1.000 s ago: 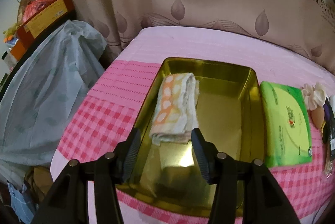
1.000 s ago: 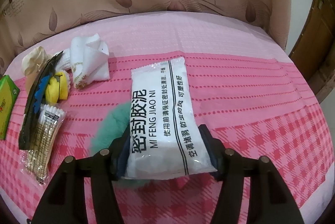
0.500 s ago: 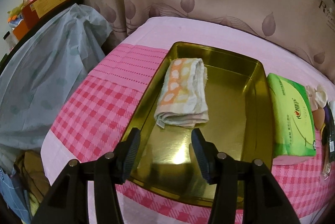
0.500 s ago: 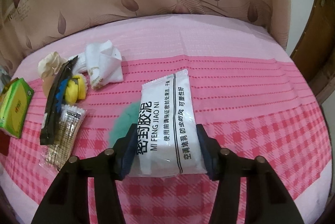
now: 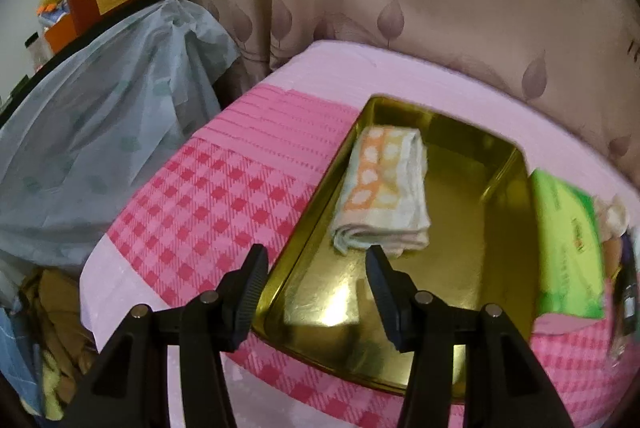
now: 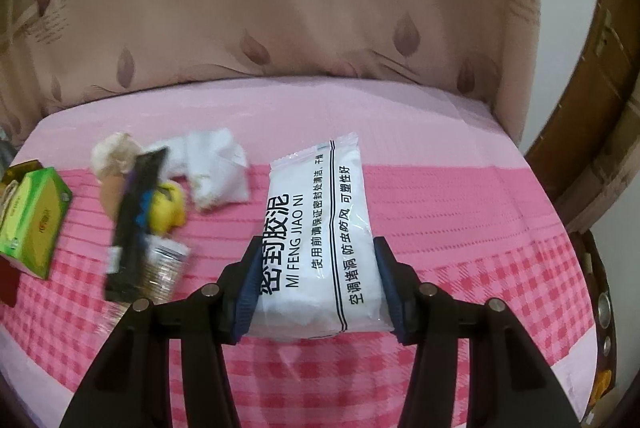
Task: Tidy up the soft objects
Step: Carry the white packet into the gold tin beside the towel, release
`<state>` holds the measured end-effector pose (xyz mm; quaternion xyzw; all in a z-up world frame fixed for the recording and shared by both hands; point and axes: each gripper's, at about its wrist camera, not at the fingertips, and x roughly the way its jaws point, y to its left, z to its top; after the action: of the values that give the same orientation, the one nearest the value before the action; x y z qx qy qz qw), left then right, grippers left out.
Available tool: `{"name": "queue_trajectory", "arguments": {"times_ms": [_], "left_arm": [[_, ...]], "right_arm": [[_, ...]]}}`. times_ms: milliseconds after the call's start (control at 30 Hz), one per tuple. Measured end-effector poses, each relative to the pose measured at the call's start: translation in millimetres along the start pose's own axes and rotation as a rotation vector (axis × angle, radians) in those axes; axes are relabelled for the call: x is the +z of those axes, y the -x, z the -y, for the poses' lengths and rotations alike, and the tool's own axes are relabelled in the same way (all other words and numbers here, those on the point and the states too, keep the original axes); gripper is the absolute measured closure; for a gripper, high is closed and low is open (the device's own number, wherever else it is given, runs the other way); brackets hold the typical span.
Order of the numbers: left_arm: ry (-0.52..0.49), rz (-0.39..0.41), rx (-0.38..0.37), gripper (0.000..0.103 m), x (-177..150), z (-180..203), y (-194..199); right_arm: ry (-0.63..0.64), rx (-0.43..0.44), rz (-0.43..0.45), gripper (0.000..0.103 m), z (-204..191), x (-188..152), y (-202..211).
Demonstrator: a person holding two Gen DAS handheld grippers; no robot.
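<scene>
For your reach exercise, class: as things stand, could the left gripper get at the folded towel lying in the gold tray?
Probably yes: the left gripper is open and empty, and the folded towel lies uncovered in the gold tray just ahead.

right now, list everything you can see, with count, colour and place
tray: 1, gold, on the cloth
towel: 1, orange and white, folded in the tray
tissue pack: 1, green, right of the tray
cloth: 1, pink check, under it all
white pack: 1, white, black print, lifted in the right claw
small clutter: several, mixed, between tissue pack and white pack
curtain: 1, beige, behind
left claw: 1, black, open over the tray's near edge
right claw: 1, black, blue pads, shut on the white pack
</scene>
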<state>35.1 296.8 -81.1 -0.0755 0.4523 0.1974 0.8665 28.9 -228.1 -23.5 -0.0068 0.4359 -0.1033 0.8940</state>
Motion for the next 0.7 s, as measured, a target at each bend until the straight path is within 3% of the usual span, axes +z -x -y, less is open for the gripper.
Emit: {"name": "queue_trajectory", "arguments": {"times_ms": [100,233,700], "left_arm": [[0.028,0.043,-0.025,0.051,2.9,-6.2,11.4],[0.049,0.103,0.002,0.050,5.5,-13.8,21.3],[0.191,0.075,0.069,0.050,5.8,-51.1,13.7]], "right_arm": [[0.038,0.032,0.014,0.054,-29.7,9.8,5.8],[0.101,0.096,0.034,0.054,-73.3,17.7,20.0],[0.354,0.419,0.003,0.054,-268.9,22.1,54.7]]}}
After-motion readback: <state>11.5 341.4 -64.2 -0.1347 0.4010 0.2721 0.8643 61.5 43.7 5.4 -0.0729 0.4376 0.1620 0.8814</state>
